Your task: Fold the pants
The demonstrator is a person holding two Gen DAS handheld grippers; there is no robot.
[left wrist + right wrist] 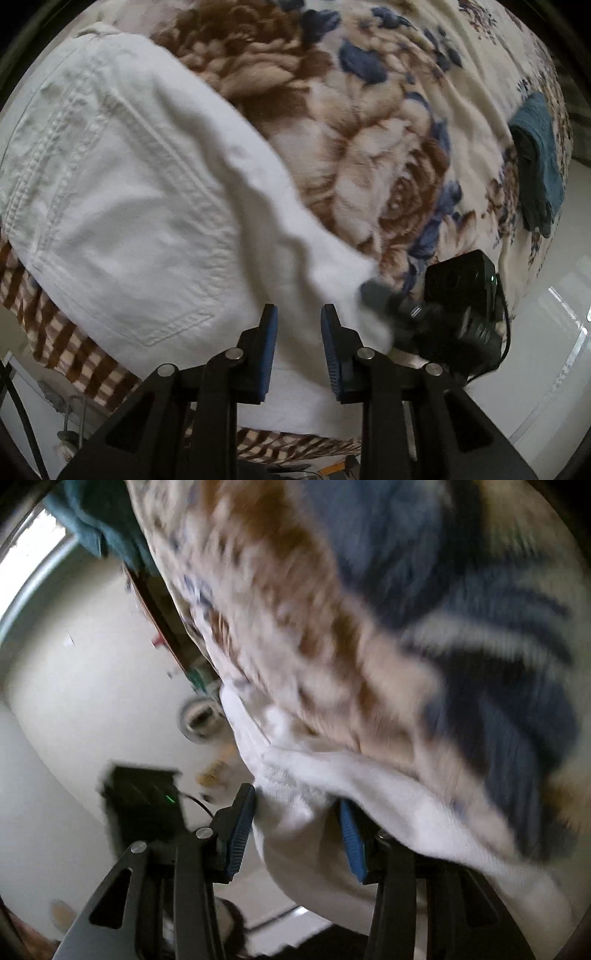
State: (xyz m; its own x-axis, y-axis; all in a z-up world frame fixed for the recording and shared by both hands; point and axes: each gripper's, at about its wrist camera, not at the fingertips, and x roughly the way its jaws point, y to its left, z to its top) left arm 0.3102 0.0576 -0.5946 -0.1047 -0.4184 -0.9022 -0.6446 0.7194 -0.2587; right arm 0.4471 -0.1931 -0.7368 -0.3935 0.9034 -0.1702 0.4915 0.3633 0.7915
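the white pants [155,192] lie on the flowered bed blanket [388,122], spreading ahead of the left tongs [299,347], which stand narrowly apart, gripping nothing. the right tongs [295,834] gape half open around a bunched white fold. soft, limp denim, likely weighty; seams suit gripping.
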